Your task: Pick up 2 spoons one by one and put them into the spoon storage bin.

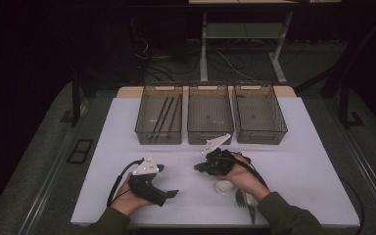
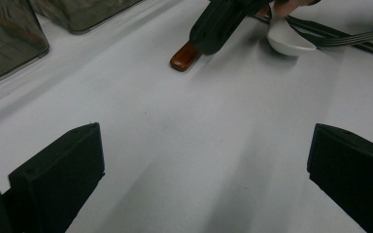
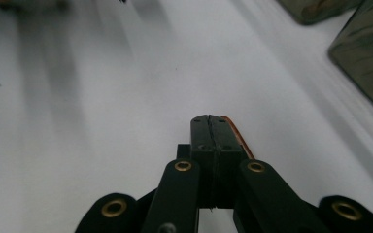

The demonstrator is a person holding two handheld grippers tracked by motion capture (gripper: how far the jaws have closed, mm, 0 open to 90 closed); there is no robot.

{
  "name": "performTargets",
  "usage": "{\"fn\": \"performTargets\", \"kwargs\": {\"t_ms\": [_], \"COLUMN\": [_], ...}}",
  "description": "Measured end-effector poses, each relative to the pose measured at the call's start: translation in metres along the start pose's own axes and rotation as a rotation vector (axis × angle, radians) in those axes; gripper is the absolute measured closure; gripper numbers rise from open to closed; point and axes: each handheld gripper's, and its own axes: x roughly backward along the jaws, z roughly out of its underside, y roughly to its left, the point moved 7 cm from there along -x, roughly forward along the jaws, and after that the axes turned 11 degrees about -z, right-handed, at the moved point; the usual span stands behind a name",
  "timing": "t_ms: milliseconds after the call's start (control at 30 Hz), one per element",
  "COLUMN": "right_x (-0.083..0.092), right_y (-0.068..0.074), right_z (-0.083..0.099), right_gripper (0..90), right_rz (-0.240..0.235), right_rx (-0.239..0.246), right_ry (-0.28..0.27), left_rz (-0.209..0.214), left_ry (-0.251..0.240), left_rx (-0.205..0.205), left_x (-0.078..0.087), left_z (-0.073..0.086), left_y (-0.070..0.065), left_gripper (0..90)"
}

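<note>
Right tool (image 3: 209,131) clamped on brown wooden-handled utensil (image 2: 184,56), mid-counter near front edge, beside white spoon (image 2: 286,39). Left tool (image 1: 164,181) wide, empty. Advice: keep grip firm, handle level, lift clear before heading to trays (image 1: 209,134).

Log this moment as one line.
left tool: open, idle | right tool: shut on brown handle | spoon, fork: on table | left bin: chopsticks

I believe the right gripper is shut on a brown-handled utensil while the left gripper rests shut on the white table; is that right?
Not quite: the left gripper is open. The left gripper view shows its two jaws standing wide apart over the bare white table. The rest holds: the right gripper is shut on the brown-handled utensil.
</note>
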Motion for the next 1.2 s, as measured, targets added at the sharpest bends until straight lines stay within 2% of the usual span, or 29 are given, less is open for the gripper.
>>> {"fn": "performTargets", "kwargs": {"t_ms": [33, 100, 133, 300, 433, 700, 967, 1067, 1200], "right_x": [0.004, 0.014, 0.019, 0.044, 0.06, 0.092, 0.115, 0.116, 0.11], "right_y": [0.002, 0.002, 0.004, -0.002, -0.009, -0.021, -0.037, -0.044, -0.047], "right_z": [-0.001, -0.001, -0.001, 0.007, 0.016, 0.043, 0.076, 0.082, 0.082], "right_gripper": [87.4, 82.4, 81.0, 65.5, 55.8, 43.8, 39.3, 39.1, 39.0], "right_rz": [-0.009, -0.004, -0.014, -0.001, 0.031, 0.106, 0.165, 0.169, 0.158], "right_rx": [-0.02, -0.02, -0.036, -0.05, -0.066, -0.096, -0.161, -0.18, -0.18], "right_ry": [-0.016, -0.038, -0.058, -0.097, -0.112, -0.125, -0.115, -0.113, -0.106], "left_rz": [0.001, 0.003, 0.004, 0.009, 0.011, 0.017, 0.02, 0.02, 0.021], "left_ry": [0.0, 0.0, -0.001, -0.001, -0.006, -0.006, -0.002, -0.002, -0.003], "left_rx": [0.001, 0.002, 0.002, -0.001, 0.003, 0.006, 0.001, 0.001, 0.005], "left_x": [0.0, 0.0, 0.0, 0.0, 0.0, 0.0, -0.001, -0.001, -0.001], "left_z": [0.0, 0.0, 0.0, 0.0, 0.0, 0.0, 0.0, 0.0, 0.001], "left_y": [0.0, 0.0, 0.0, -0.001, -0.001, -0.001, -0.002, -0.001, -0.001], "left_gripper": [0.0, 0.0, 0.0, 0.0, 0.0, 0.0, 0.0, 0.0, 0.0]}}
